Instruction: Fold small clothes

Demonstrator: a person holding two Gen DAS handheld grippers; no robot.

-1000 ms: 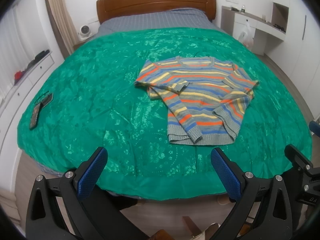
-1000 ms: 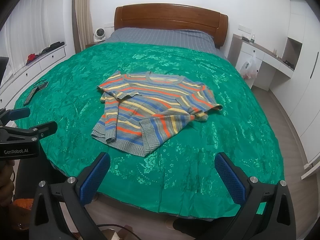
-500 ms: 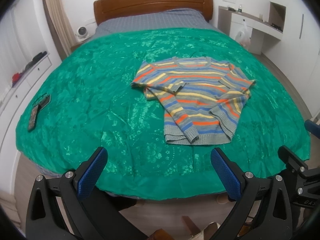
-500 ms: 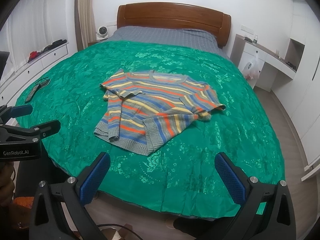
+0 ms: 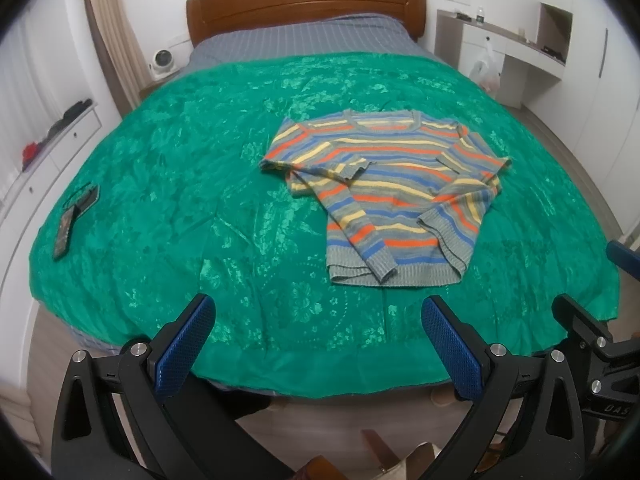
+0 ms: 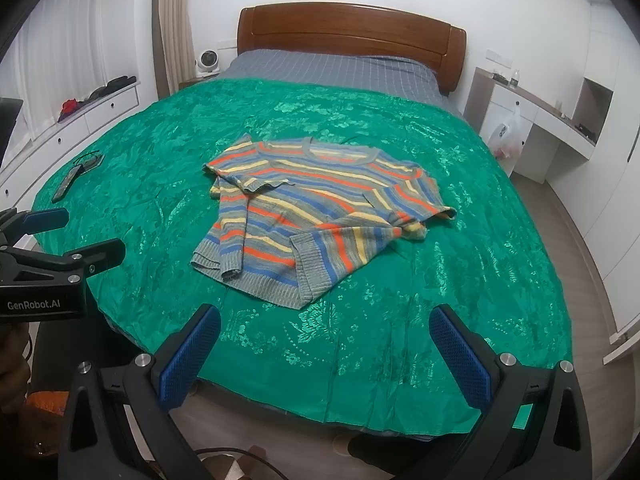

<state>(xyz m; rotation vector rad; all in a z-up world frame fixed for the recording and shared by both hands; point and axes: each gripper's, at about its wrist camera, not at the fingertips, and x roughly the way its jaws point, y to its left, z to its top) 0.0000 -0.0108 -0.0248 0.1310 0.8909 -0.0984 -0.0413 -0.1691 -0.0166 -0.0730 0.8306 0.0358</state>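
A small striped sweater (image 5: 384, 188) in grey, orange, yellow and blue lies on the green bedspread (image 5: 180, 200), neck toward the headboard, both sleeves folded across its front. It also shows in the right wrist view (image 6: 316, 216). My left gripper (image 5: 316, 344) is open and empty above the bed's foot edge, short of the sweater's hem. My right gripper (image 6: 324, 352) is open and empty, also at the foot edge, to the right of the left one. The left gripper's body (image 6: 48, 272) shows at the left of the right wrist view.
A phone and a remote (image 5: 68, 220) lie near the bedspread's left edge. A wooden headboard (image 5: 304, 4) stands at the far end. White drawers (image 6: 80, 116) run along the left wall, a white desk (image 6: 540, 128) on the right. Floor lies below the foot edge.
Both grippers have moved slightly nearer the bed, so the sweater looks a little larger. Both stay open and empty. The sweater has not moved.
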